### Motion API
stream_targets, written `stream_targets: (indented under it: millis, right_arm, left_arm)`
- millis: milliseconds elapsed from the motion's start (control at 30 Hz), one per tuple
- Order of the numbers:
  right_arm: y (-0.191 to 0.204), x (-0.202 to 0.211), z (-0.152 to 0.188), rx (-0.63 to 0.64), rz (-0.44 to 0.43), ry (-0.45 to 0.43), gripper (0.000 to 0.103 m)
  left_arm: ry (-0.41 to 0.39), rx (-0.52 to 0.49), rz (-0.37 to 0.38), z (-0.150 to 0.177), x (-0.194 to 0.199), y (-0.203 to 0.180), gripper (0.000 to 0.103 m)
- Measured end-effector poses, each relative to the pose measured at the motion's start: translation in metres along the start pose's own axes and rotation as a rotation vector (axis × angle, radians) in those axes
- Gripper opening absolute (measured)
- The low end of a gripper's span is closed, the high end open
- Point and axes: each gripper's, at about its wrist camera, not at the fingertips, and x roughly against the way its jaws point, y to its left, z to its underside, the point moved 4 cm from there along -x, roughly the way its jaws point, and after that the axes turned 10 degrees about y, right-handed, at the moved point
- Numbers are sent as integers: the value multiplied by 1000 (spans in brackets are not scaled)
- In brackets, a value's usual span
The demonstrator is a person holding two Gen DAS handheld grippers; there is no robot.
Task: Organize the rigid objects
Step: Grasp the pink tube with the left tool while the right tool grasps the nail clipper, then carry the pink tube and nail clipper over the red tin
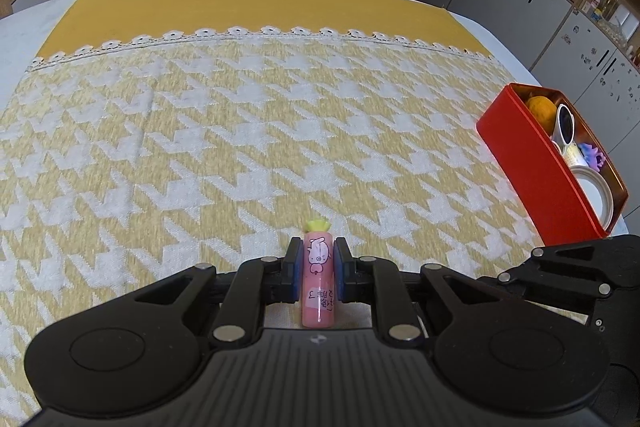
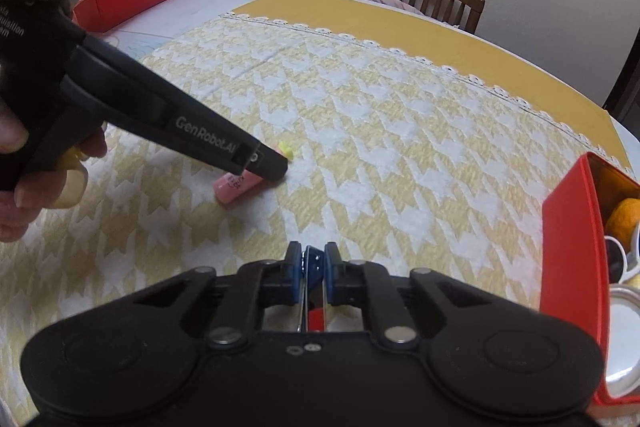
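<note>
the left tongs (image 1: 317, 269) are pinching tight on a pink tube (image 1: 318, 279) with a yellow cap, lying on the houndstooth cloth (image 1: 200, 147) of the worktop — the right tongs (image 2: 313, 267) are clamping a thin blue-and-metal object (image 2: 311, 269), beside the red tin (image 2: 568, 251).

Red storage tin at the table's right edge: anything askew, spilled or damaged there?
Nothing stands out. The red rectangular storage tin sits upright on the yellow houndstooth tablecloth with no lid on it, holding an orange ball, white-framed sunglasses and a white tape roll, all inside its walls. No spill or dents visible.
</note>
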Motion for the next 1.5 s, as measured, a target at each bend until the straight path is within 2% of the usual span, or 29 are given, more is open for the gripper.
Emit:
stream_targets:
  millis: [133,167,200,267,400,567,733,1067,1500]
  right_arm:
    - [2,4,6,3,8,22,14]
    - [2,6,8,-1,14,26,19]
    - [2,7,10,-9,13,28,19]
    - [1,8,14,-28,10,27,19]
    - [2,12,21,-45,15,17,11]
    - [5,18,24,-47,33,10,10]
    - [-6,41,28,-107,23,-38,10]
    - [-52,89,47,-240,14,-118,10]
    - [-133,139,63,-352,63,-202,10]
  left_arm:
    - [1,-3,-5,4,2,0,15]
    - [1,-5,-6,5,2,0,15]
    - [1,-6,-8,6,3,-1,15]
    - [1,-8,-10,8,4,-1,15]
    - [2,-7,-11,11,5,-2,15]
    - [-6,-9,-7,15,11,-7,15]
    - [-34,-2,17,15,25,-15,15]
    - [-72,1,63,11,50,-51,15]
    - [-98,-52,115,-15,53,-136,15]
